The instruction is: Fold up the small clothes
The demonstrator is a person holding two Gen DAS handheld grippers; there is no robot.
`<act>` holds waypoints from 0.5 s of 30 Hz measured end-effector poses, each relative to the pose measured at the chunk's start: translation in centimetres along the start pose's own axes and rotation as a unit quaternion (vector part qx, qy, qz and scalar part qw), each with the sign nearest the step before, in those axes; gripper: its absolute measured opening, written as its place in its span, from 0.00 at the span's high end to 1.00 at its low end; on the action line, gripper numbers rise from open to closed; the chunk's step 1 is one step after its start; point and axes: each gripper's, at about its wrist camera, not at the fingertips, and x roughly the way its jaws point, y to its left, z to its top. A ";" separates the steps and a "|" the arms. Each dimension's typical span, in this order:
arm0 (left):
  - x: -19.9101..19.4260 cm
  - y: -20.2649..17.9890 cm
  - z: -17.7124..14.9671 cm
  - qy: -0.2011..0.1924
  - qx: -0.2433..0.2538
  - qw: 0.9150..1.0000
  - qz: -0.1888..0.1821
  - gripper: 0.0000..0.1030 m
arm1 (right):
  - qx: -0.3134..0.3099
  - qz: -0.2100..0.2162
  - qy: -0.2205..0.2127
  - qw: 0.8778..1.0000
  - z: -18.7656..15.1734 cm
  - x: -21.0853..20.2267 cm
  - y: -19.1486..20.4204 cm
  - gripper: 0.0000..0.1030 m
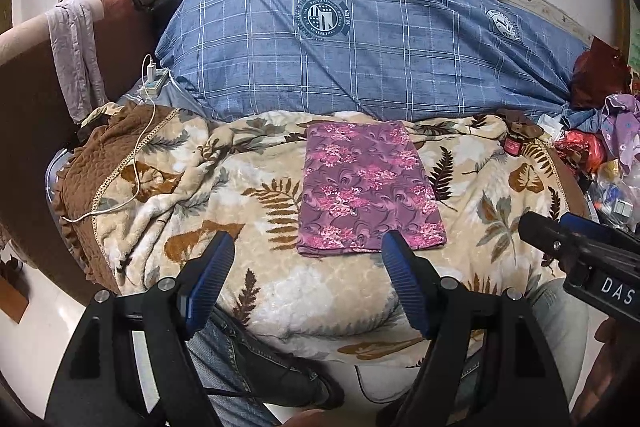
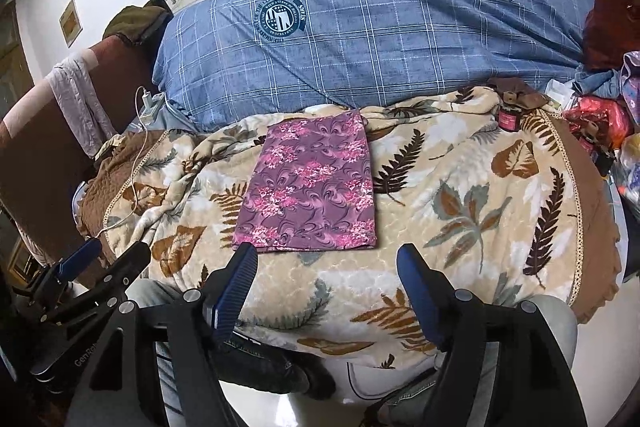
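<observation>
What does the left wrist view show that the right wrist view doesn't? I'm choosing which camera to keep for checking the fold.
Only the left wrist view shows the right gripper from outside, entering from the right edge. Only the right wrist view shows the left gripper from outside, at the lower left. Both show the purple floral cloth lying folded flat on the leaf-print blanket, the blue checked quilt behind it, and both grippers open, holding nothing.
</observation>
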 end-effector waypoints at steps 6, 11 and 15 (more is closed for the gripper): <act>0.1 -0.3 0.0 0.003 0.002 1.000 -0.001 0.26 | 0.001 -0.003 0.000 1.000 -0.1 -0.1 0.1 0.27; 0.1 -0.3 -0.1 0.003 0.002 1.000 -0.001 0.26 | 0.001 -0.005 0.002 1.000 0.0 0.2 -0.1 0.27; 0.2 -0.5 0.0 0.005 0.002 1.000 0.000 0.26 | 0.001 -0.005 0.001 1.000 0.0 0.2 -0.1 0.27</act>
